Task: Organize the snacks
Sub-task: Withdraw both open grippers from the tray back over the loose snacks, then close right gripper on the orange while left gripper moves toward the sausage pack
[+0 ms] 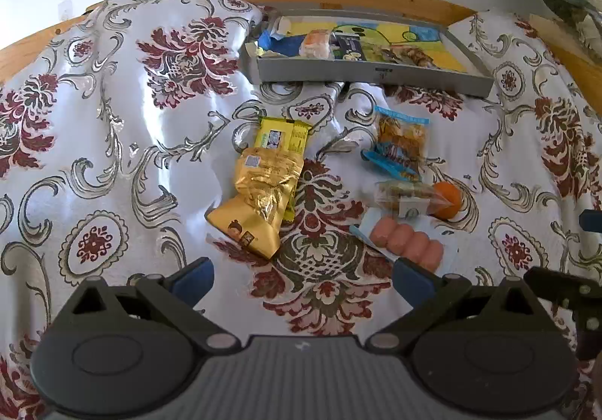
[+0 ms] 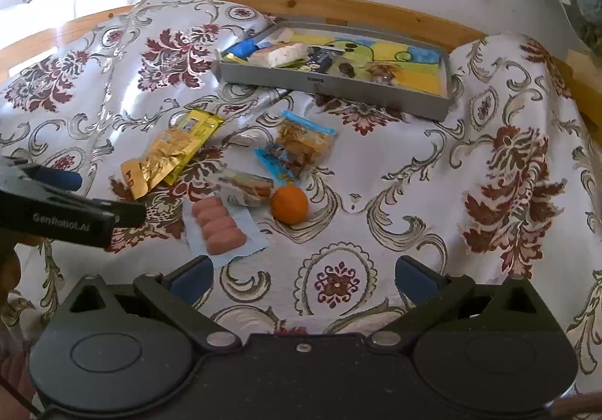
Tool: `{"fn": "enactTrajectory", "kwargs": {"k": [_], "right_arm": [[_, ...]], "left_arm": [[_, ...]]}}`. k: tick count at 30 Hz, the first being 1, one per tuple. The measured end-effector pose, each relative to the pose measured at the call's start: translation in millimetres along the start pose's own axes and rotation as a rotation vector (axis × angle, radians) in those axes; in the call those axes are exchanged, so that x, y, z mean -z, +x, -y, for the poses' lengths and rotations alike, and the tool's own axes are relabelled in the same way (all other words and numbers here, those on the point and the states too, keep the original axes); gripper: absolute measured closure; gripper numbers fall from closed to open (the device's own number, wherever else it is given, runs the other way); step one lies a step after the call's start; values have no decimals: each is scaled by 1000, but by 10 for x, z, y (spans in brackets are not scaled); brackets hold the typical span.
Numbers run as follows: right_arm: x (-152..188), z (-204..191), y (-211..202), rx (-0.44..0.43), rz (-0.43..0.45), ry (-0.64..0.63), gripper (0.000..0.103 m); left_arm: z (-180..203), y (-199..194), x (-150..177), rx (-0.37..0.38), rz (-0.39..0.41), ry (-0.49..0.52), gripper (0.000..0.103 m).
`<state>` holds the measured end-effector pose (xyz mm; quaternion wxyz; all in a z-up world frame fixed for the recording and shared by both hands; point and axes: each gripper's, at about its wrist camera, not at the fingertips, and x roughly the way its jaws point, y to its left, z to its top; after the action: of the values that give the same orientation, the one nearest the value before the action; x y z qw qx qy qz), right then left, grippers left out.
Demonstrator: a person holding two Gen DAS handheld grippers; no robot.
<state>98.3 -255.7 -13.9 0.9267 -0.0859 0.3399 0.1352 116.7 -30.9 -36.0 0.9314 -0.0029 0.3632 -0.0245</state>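
Both your left gripper (image 1: 303, 279) and right gripper (image 2: 303, 275) hover spread and empty, bottom of frame. Loose snacks sit mid-frame: gold packet (image 1: 259, 194), sausage pack (image 1: 406, 243), orange (image 2: 289, 204); tray (image 1: 372, 75) above. The orange may roll if nudged; the foil could slip.

snack packets (image 1: 269, 175) and orange (image 2: 289, 204) loose on the cloth (image 1: 131, 111), tray (image 1: 372, 72) behind them

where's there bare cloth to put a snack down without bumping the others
Bare tablecloth lies right of the orange, up to the gray tray, and left of the gold packet. Crowded: the middle cluster, where the sausage pack, clear cookie packet and orange nearly touch.
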Motion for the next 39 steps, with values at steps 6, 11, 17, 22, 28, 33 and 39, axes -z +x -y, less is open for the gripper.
{"fn": "enactTrajectory", "kwargs": {"k": [6,11,17,22,28,33,39], "right_arm": [[-34,88,66,12,7,23,1],[-82,170,205,15,0,48,1],[-264,217,405,-9,34,14,1],[-327,258,601,-17,20,-3,1],[-313,294,806,-36,-19,13,1],[-286,285,905,-49,-40,12,1],[-293,314,1007,-56,-45,2,3]], "left_arm": [[27,71,-17,28,-6,30,0],[66,135,-32,55,-7,65,0],[136,161,-44,124,-6,140,0],[234,211,-31,159,-10,205,0],[376,280,-14,172,-9,269,0],[449,350,7,177,-11,312,0],[559,461,-5,196,-27,350,0]]}}
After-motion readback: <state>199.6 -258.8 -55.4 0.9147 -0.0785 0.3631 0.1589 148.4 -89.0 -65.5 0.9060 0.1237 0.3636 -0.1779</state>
